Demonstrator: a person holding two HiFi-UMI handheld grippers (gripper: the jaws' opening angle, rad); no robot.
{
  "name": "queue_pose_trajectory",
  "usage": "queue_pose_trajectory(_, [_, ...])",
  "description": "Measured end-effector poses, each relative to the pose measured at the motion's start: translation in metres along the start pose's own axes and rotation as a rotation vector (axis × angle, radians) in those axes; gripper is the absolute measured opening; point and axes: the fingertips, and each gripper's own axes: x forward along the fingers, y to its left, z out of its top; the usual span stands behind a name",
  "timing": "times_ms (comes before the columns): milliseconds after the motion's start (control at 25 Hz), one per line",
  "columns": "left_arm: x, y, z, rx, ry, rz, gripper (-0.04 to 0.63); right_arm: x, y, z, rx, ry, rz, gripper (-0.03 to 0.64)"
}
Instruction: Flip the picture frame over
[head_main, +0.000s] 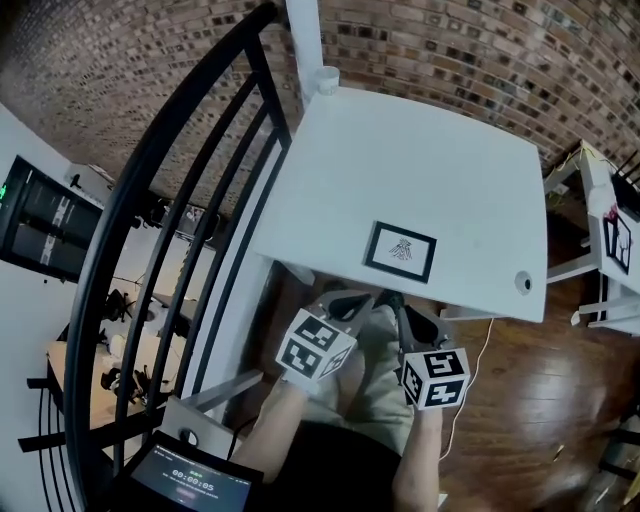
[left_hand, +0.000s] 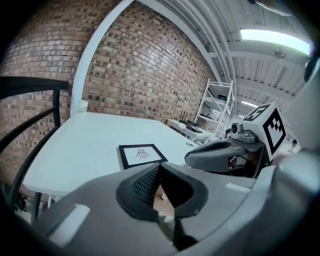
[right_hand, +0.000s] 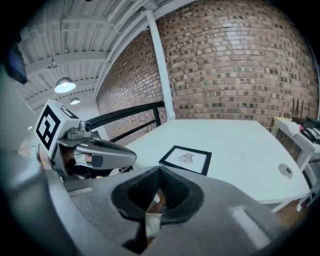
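Picture frame (head_main: 400, 251) face-up, long axis across table (head_main: 430, 150)

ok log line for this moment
frame: black rectangular picture frame face up on white table, untouched | left gripper: shut, empty | right gripper: shut, empty

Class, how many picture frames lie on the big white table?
1. The picture frame lies flat, drawing side up, near the white table's near edge. The whole tabletop shows, so none is hidden.
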Motion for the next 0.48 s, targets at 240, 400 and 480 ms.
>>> queue_pose_trajectory(240, [0.016, 0.009, -0.018, -0.025, 0.021, 0.021, 0.017, 0.009, -0.019, -0.023, 0.028, 0.021, 0.0, -0.008])
queue_pose_trajectory(400, [0.022, 0.004, -0.02, -0.023, 0.023, 0.008, 0.017, 0.01, -0.025, -0.028, 0.038, 0.029, -0.002, -0.008])
queue_pose_trajectory(480, [0.023, 0.001, -0.021, -0.023, 0.024, 0.002, 0.017, 0.008, -0.027, -0.03, 0.044, 0.033, -0.005, -0.008])
